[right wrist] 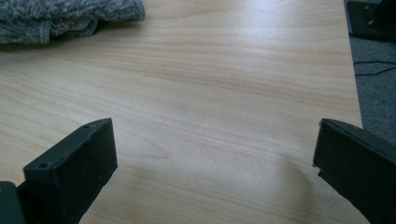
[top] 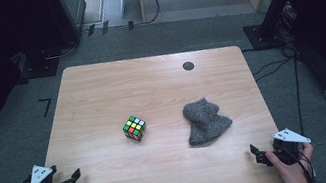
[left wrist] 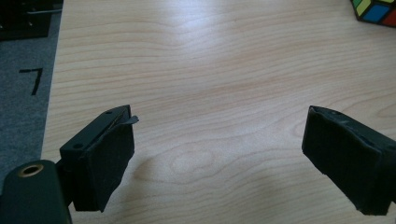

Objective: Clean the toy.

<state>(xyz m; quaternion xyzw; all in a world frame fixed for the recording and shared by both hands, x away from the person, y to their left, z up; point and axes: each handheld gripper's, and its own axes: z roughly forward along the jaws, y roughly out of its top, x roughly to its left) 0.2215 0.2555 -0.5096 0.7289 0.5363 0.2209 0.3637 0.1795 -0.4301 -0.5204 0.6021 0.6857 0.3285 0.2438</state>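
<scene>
The cube was seen near the middle of the table, a little left of centre, resting flat on one face. It was turned so that one vertical edge pointed toward the person's side; being a cube, it had no long axis. Its faces were made of small glossy squares in green, yellow, red, orange and white, set in a black frame. In the left gripper view one corner of the cube was seen at the top right, with blue, green and red squares.

To the right of the cube, apart from it, a grey cloth was lying crumpled in a soft heap. Its long axis ran from the far side toward the near side, with a peak pointing away from the person and a wider end nearer the near edge. Its surface was fuzzy and speckled, as was seen in the right gripper view, where the cloth lay at the top left.

The table was of pale wood grain with rounded corners, and a small dark round disc was set near its far edge.

The left gripper was held at the near left corner, its black padded jaws spread wide with nothing between them. The right gripper was held at the near right corner, its jaws likewise spread apart over bare wood. Both were well apart from the cube and the cloth.
</scene>
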